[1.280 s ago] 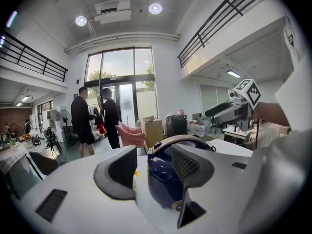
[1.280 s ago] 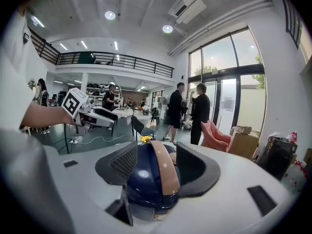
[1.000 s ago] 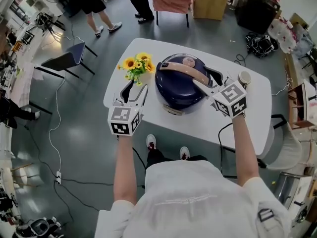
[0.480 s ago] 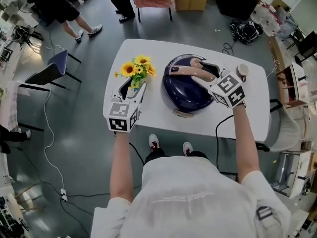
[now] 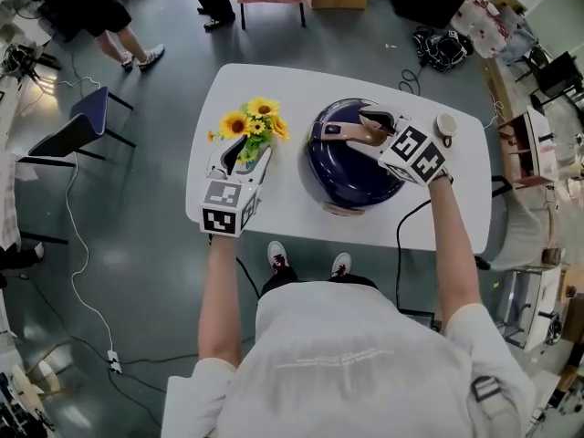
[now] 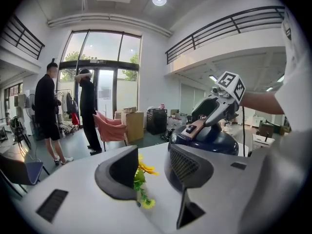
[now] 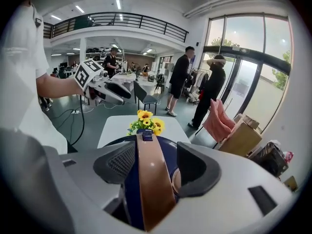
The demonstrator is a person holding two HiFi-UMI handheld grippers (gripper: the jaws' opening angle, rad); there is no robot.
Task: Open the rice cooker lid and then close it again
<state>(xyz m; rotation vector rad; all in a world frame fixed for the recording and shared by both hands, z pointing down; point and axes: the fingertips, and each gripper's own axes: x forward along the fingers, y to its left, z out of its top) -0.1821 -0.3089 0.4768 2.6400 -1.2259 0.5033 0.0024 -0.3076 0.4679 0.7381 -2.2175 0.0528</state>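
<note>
Straddling the rice cooker's (image 5: 351,176) tan handle (image 7: 152,182), our right gripper's (image 7: 155,165) fingers (image 7: 197,167) have just been opening, wide and clear of it; our left gripper's (image 6: 152,172), closing slightly, stand wide and empty, sunflowers (image 5: 254,121) beyond.

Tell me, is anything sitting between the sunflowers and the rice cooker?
Nothing. In the head view, only a bare strip of the white table separates the sunflowers from the rice cooker.
</note>
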